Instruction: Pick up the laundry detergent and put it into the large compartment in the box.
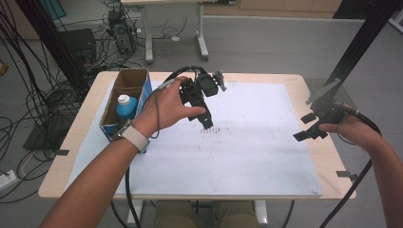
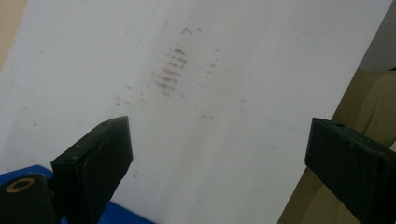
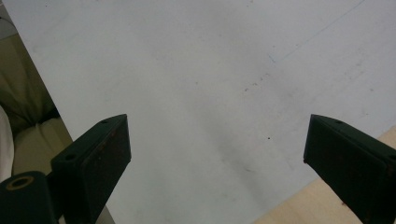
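Looking down from the high view, a left gripper (image 1: 205, 111) is held in the person's left hand (image 1: 167, 107) above the white sheet (image 1: 247, 152) that covers the wooden desk (image 1: 90, 107). Its jaws are spread wide apart, and nothing is held between them. In the left gripper view, faint brown smudges (image 2: 170, 70) are seen on the sheet, ahead of the jaws. Just beside the left hand, at the left edge of the desk, a cardboard box (image 1: 124, 95) is seen with its top open. A blue bottle with a white cap (image 1: 126, 107) is stood upright inside the box. The right gripper (image 1: 311, 128) is held in the right hand (image 1: 349, 130) over the right edge of the desk, well apart from the box. Its jaws are also wide apart, with nothing between them, as is seen in the right gripper view.
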A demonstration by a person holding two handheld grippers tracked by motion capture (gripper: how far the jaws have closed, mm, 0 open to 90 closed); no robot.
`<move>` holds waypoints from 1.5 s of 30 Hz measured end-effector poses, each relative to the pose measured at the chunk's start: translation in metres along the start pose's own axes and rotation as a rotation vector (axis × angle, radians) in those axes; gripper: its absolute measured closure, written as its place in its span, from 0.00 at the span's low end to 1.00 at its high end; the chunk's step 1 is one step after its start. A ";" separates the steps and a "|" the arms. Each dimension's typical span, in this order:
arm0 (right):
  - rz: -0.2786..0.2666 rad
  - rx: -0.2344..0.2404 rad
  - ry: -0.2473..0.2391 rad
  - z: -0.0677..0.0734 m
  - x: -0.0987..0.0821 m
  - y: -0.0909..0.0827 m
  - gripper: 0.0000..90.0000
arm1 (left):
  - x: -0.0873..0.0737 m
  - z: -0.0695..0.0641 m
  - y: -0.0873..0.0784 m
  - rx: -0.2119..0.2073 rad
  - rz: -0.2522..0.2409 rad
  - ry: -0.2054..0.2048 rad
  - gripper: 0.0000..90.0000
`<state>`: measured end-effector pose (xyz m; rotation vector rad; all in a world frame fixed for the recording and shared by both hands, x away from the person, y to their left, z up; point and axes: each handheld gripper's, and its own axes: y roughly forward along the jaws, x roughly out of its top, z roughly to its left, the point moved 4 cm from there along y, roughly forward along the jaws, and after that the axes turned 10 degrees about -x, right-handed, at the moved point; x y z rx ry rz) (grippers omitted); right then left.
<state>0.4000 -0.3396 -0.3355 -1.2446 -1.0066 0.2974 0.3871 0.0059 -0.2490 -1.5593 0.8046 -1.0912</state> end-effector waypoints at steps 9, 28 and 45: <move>0.001 0.004 -0.005 -0.001 0.001 0.004 0.08 | 0.003 0.000 0.003 0.002 -0.007 0.000 0.09; -0.003 0.006 -0.005 0.001 0.000 0.004 0.08 | 0.001 0.002 0.003 0.010 -0.001 -0.017 0.09; -0.006 0.004 0.000 0.001 -0.006 0.003 0.08 | 0.002 0.004 0.005 0.004 -0.002 -0.023 0.09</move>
